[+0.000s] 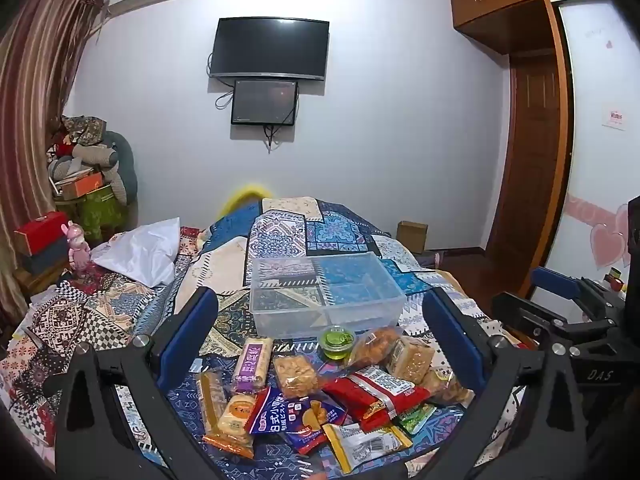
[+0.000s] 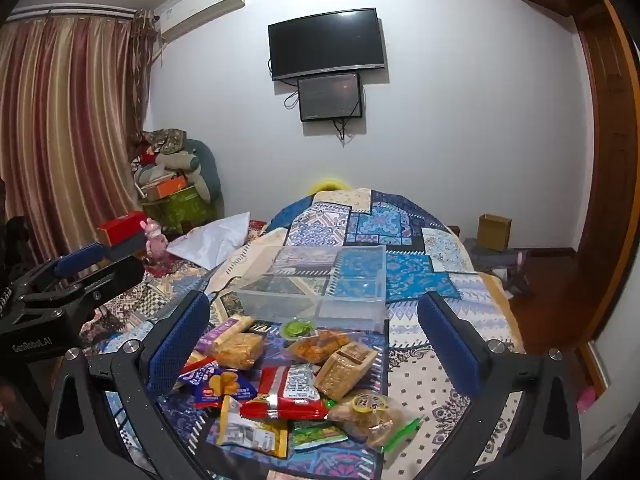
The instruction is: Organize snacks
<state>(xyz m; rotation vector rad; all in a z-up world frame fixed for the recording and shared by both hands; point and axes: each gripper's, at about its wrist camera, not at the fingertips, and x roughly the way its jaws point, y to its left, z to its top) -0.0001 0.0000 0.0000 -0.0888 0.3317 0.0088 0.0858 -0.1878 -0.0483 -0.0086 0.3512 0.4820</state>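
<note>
A pile of several wrapped snacks (image 1: 316,396) lies on the patterned bedspread, also in the right wrist view (image 2: 288,384). It holds a red packet (image 1: 376,394), a blue biscuit packet (image 1: 296,416), a green jelly cup (image 1: 338,342) and a purple bar (image 1: 252,364). An empty clear plastic box (image 1: 326,294) stands just behind the pile, also in the right wrist view (image 2: 316,282). My left gripper (image 1: 320,344) is open and empty above the pile. My right gripper (image 2: 316,344) is open and empty above the pile too.
A white pillow (image 1: 140,254) lies at the back left of the bed (image 1: 280,216). Boxes and a pink figurine (image 1: 78,250) stand on the left. A cardboard box (image 1: 412,236) sits on the floor at right. A wooden wardrobe (image 1: 528,152) stands right.
</note>
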